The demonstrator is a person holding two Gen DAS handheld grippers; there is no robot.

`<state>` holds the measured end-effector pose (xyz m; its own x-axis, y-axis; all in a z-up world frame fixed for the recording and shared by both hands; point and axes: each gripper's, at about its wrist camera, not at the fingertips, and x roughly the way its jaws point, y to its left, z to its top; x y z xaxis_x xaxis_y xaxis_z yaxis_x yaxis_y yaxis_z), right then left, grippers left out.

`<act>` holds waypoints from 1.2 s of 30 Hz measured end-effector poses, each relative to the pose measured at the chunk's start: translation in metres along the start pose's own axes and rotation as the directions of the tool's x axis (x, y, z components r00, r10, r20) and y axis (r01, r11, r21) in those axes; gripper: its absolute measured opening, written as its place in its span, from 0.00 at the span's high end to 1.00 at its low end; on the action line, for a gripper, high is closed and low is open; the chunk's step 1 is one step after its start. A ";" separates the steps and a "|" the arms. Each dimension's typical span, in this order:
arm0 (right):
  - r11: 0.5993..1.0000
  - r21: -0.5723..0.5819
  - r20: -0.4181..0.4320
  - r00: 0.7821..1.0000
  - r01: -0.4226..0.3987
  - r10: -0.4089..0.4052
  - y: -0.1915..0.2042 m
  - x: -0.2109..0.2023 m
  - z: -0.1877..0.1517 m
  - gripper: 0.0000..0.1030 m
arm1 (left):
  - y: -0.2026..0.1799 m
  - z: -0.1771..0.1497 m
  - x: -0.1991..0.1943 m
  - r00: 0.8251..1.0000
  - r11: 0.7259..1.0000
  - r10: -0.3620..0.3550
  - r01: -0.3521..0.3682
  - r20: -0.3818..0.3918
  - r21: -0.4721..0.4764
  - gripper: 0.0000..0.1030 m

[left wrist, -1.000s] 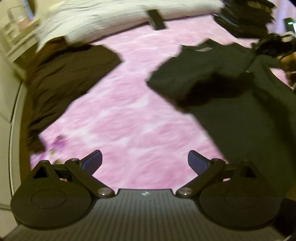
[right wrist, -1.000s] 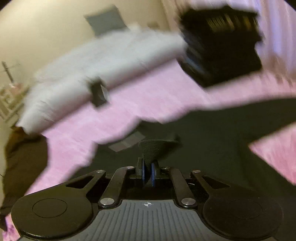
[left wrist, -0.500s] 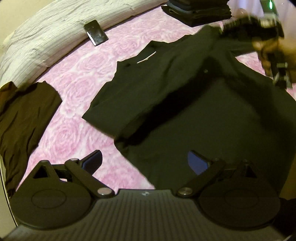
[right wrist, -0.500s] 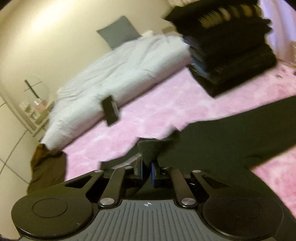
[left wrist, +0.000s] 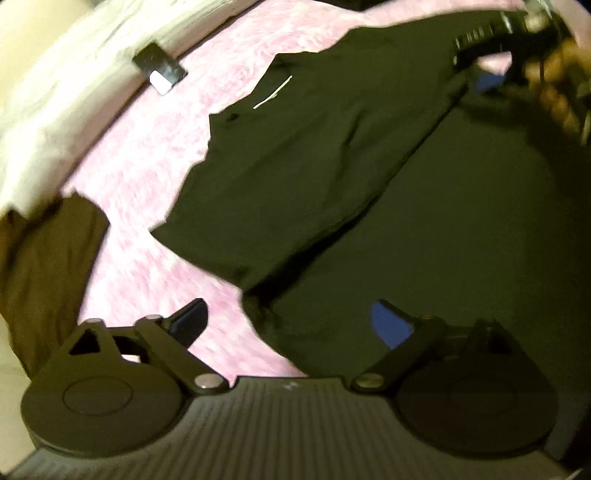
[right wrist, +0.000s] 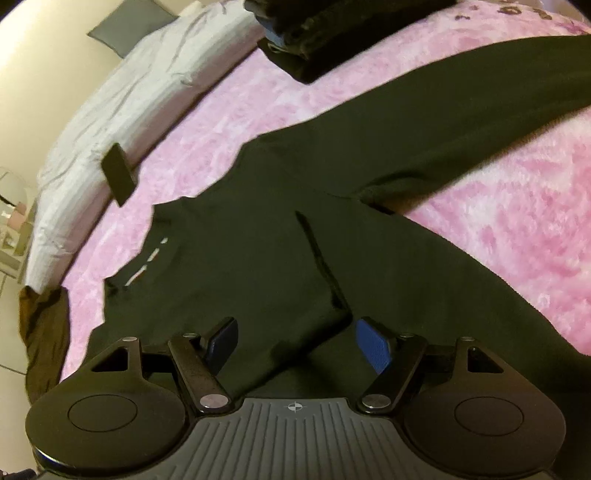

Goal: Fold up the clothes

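Shirt (right wrist: 280, 236) flat on blanket (right wrist: 517, 229) — right gripper (right wrist: 295, 343) fingers apart above it.

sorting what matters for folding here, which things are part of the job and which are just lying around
Part of the job: black shirt, stack of folded clothes, brown garment, left tool, right tool.

Lying about: phone, white duvet, grey pillow.

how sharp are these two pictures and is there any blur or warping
Left wrist view: motion-smeared, the pink blanket and phone streaked, dim warm light. Right wrist view: sharper, black shirt crisp near centre; fisheye bends the white duvet at the edges.
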<state>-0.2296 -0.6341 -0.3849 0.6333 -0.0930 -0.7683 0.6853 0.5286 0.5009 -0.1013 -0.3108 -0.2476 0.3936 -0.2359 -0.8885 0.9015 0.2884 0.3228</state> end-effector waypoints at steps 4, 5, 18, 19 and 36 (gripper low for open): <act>1.000 -0.012 -0.003 1.000 0.016 -0.017 0.000 0.008 0.001 0.28 | -0.005 -0.003 0.038 0.997 0.981 0.071 -0.071 0.005 0.183 0.44; 1.000 -0.014 -0.004 1.000 0.021 -0.021 0.000 0.010 0.002 0.28 | -0.006 -0.004 0.047 0.996 0.970 0.088 -0.088 0.008 0.227 0.47; 0.997 -0.033 0.013 0.997 0.077 -0.076 0.000 -0.014 0.009 0.95 | -0.001 -0.022 0.054 0.987 0.932 0.131 -0.153 0.089 0.329 0.95; 0.996 -0.043 0.006 0.997 0.081 -0.081 0.000 -0.017 0.004 0.95 | -0.003 -0.026 0.054 0.989 0.932 0.124 -0.143 0.080 0.334 0.95; 0.980 0.063 0.075 0.978 0.191 -0.195 -0.067 -0.077 0.023 0.93 | -0.007 -0.003 0.024 0.999 0.956 0.042 -0.046 0.019 0.291 0.70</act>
<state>-0.3161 -0.6823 -0.3504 0.5124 -0.2577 -0.8192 0.8150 0.4465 0.3693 -0.0986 -0.3156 -0.2727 0.4343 -0.2417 -0.8677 0.8959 0.0161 0.4440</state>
